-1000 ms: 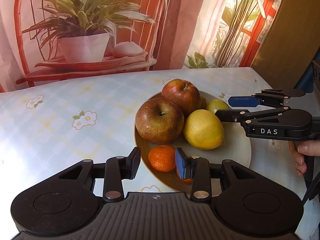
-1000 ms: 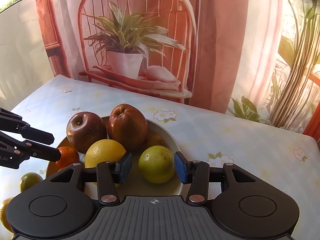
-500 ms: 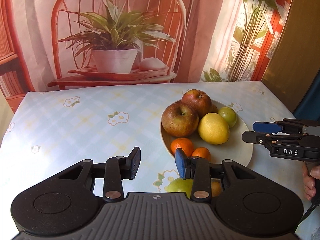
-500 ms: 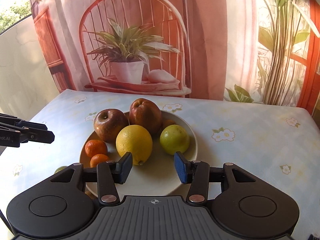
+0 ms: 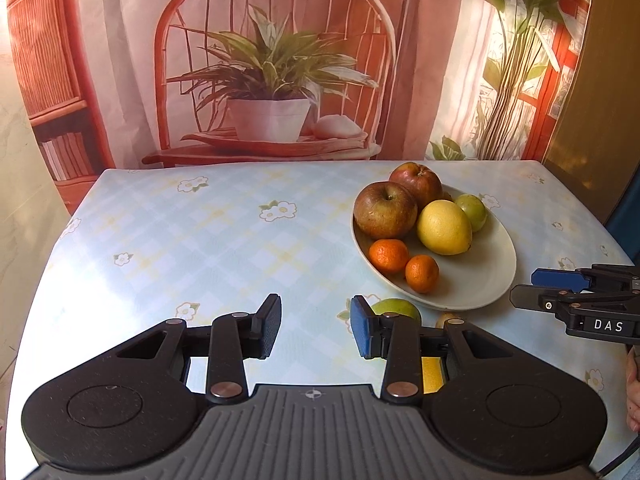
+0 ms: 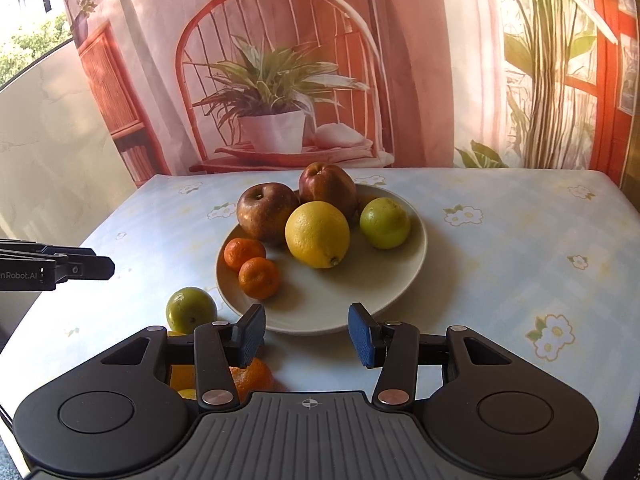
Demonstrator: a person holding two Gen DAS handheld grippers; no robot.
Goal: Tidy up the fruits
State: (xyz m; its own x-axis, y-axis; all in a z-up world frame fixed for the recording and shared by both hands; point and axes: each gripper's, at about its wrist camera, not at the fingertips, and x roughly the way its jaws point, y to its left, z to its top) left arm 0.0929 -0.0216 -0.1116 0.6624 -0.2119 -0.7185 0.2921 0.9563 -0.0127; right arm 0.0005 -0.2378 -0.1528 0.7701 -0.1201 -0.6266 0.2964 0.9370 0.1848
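A pale plate point(image 6: 372, 300) point(image 5: 480, 284) on the flowered tablecloth holds two apples point(image 6: 266, 210), a big lemon point(image 6: 317, 234), a green fruit point(image 6: 385, 222) and two mandarins point(image 6: 258, 278). A green fruit point(image 6: 190, 308) point(image 5: 396, 306) lies on the cloth beside the plate. Under my right gripper's left finger, an orange fruit point(image 6: 254, 376) and yellow fruit are partly hidden. My left gripper point(image 5: 314, 326) hovers over bare cloth left of the plate, open and empty. Just short of the plate's near rim, my right gripper point(image 6: 306, 334) is open with nothing between its fingers.
A printed backdrop point(image 5: 272, 80) with a chair and potted plant hangs behind the table's far edge. The tablecloth point(image 5: 180, 240) stretches to the left of the plate. A hand point(image 5: 634, 392) shows at the right edge.
Both grippers have pulled back from the plate and risen, so the fruits now look smaller and farther. The loose fruits beside the plate have come into view. Neither gripper's opening changed.
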